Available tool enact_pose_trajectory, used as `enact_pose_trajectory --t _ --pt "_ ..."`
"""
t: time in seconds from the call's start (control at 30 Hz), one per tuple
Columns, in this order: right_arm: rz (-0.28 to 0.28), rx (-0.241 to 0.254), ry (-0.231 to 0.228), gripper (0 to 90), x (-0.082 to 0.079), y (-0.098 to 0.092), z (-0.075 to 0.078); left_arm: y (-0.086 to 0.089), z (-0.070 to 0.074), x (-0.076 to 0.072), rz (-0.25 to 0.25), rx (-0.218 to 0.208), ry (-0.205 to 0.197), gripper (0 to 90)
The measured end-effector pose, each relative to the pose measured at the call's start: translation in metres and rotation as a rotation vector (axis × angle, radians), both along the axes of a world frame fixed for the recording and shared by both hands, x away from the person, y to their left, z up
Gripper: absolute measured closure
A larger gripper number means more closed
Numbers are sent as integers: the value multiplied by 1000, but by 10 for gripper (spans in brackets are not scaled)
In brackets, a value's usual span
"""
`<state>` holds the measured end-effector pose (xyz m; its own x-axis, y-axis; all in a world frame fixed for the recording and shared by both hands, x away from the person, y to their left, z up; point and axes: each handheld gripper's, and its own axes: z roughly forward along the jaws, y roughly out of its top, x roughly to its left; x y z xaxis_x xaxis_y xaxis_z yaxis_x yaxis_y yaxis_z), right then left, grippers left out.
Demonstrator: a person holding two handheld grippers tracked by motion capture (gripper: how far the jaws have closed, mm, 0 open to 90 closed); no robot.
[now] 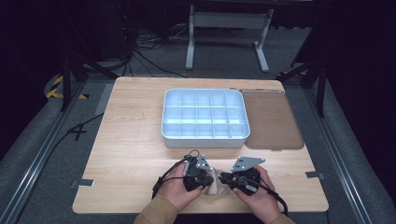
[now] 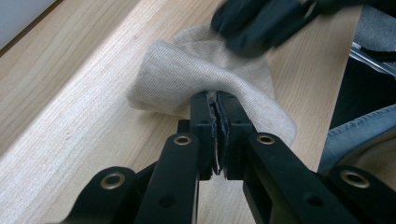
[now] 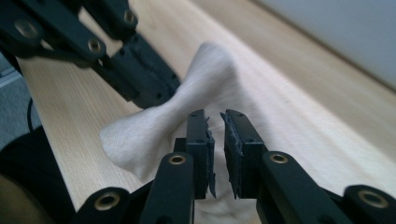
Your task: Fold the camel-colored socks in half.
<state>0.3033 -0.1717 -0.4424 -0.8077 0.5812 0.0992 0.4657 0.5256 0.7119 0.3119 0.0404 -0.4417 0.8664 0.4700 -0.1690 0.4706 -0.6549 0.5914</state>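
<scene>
**Two grippers, one little cloth, big empty tray waiting**

Biggest thing first: the worktop (image 1: 130,140) is a light wood slab, mostly bare. Dead centre, toward 12 o'clock, sits the tray (image 1: 204,139), white, split into lots of small compartments, all empty as far as I can see. At its 3 o'clock, touching or nearly so, lies a flat brown mat (image 1: 273,121). My guess is the tray is parked in easy reach so whatever gets prepped up front can go straight in.

The action is at 6 o'clock, right at the near edge. The cloth (image 2: 205,65), a small beige knit piece, maybe a sock, lies on the wood between the two hands.

The left gripper (image 2: 217,100) has its jaws pinched tight on a fold of the cloth near the middle, which bunches it into a bow-tie waist. Looks like an anchor hold, so the fabric can't slide while the other side gets worked.

The right gripper (image 3: 215,116) comes in from the opposite end, and its jaws stand a narrow crack apart. Cloth lies under and past the tips, but the pads don't seem to be pressing on anything. I'd say it's lining up for a bite or has let go; can't tell which.
</scene>
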Motion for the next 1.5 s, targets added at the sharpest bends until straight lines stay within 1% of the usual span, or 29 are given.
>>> enact_pose_trajectory --t 0.07,0.1,0.17,0.2,0.23,0.27,0.33,0.4,0.47,0.57,0.6,0.63,0.7,0.73,0.77,0.8,0.93,0.97,1.0,1.1,1.2,1.27,1.3,1.33,1.37,1.4,1.43,1.47,1.5 --pt "-39 10 5 819 1 -12 6 0 0 0 3 -4 4 861" --pt "-60 -2 24 824 3 -18 7 0 0 0 4 -3 5 860" --pt "-102 -46 60 828 6 -26 5 0 0 0 4 -3 3 860" --pt "-115 -76 86 830 8 -29 2 0 0 0 3 -4 3 859" --pt "-123 -93 109 832 9 -31 -2 0 0 0 3 -5 3 859" --pt "-117 -92 137 831 10 -31 -6 0 0 0 0 -5 0 859" --pt "-92 -99 171 833 11 -27 -13 -1 1 0 -2 -5 -2 859" --pt "-81 -112 170 836 11 -24 -16 -1 1 0 3 -10 -2 860" --pt "-75 -106 174 834 10 -20 -17 -1 1 0 6 -18 -3 867" --pt "-65 -103 166 828 9 -17 -18 -1 2 0 -1 -18 -8 874" --pt "-64 -101 168 828 8 -16 -18 -3 2 -1 3 -26 -9 875" --pt "-60 -99 167 826 8 -15 -19 -4 2 -1 -8 -30 -20 875" --pt "-57 -95 162 825 7 -12 -20 -7 3 -2 -8 -40 -24 876" --pt "-54 -92 163 826 7 -11 -20 -8 3 -1 -20 -33 -27 875" --pt "-53 -91 161 826 7 -11 -20 -10 2 -2 -20 -39 -31 876" --pt "-51 -89 158 826 7 -11 -20 -11 1 -1 -30 -33 -33 876" --pt "-46 -84 153 824 6 -9 -21 -18 -5 0 -30 -45 -43 875" --pt "-46 -82 152 818 6 -9 -21 -19 -7 2 -39 -43 -38 875" --pt "-44 -84 150 811 6 -10 -21 -21 -10 2 -39 -53 -44 874" --pt "-47 -84 154 803 6 -11 -20 -22 -10 1 -41 -51 -50 875" --pt "-58 -64 140 806 6 -15 -15 -22 -10 1 -43 -51 -51 873" --pt "-62 -47 104 816 5 -16 -7 -22 -10 1 -50 -44 -57 871" --pt "-62 -33 96 819 4 -16 -4 -22 -9 1 -46 -41 -54 870" --pt "-52 -14 68 819 3 -14 0 -22 -10 1 -46 -45 -58 867" --pt "-40 1 52 818 2 -12 2 -22 -9 0 -45 -42 -64 866" --pt "-14 39 17 819 2 -8 6 -23 -10 0 -39 -47 -63 864" --pt "-6 49 -9 823 2 -4 8 -22 -9 0 -43 -43 -65 862" --pt "0 47 -23 829 2 0 9 -22 -8 0 -45 -38 -60 858" --pt "3 44 -36 833 3 3 9 -22 -8 -1 -42 -43 -56 855"
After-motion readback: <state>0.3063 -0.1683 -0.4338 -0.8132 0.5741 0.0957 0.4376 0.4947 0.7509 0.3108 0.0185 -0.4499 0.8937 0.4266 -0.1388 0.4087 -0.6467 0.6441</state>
